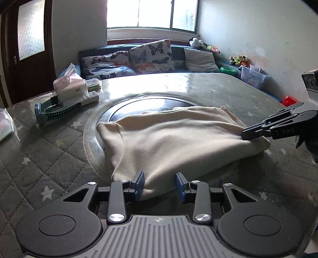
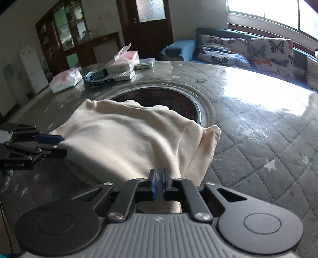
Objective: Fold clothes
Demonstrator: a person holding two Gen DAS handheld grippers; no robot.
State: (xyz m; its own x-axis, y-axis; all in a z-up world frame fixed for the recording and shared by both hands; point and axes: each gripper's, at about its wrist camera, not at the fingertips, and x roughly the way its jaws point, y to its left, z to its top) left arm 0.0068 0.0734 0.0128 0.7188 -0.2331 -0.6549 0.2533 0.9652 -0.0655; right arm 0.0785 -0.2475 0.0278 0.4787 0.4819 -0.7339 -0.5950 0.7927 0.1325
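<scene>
We see the cream garment (image 1: 169,142) lying in a loose, partly folded heap on the quilted table (image 1: 49,158), its far edge draped over the dark round inset (image 1: 151,103) at the table's centre.

Left gripper (image 1: 160,185): jaws stand wide apart, blue pads (image 1: 139,184) on either side of the garment's near edge. Cloth bulges between them, but the pads do not press it; we log this as not clamped. From the right wrist view the same gripper (image 2: 57,145) sits at the garment's left corner, one blue pad above the cloth and one black finger below.

Right gripper (image 2: 158,183): jaws narrow, pads (image 2: 152,184) almost meeting, with a fold of the garment (image 2: 129,139) pinched between them. The left wrist view shows it (image 1: 246,136) with its tips on the garment's right corner, the cloth pulled taut toward that point.

Elsewhere on the table, well apart from the garment: a tissue box (image 1: 69,86), a white remote (image 1: 83,100) just beside it, and a teal strap (image 1: 53,113). Butterfly cushions (image 1: 151,55) line the sofa (image 1: 178,50) under the window (image 1: 153,13).
</scene>
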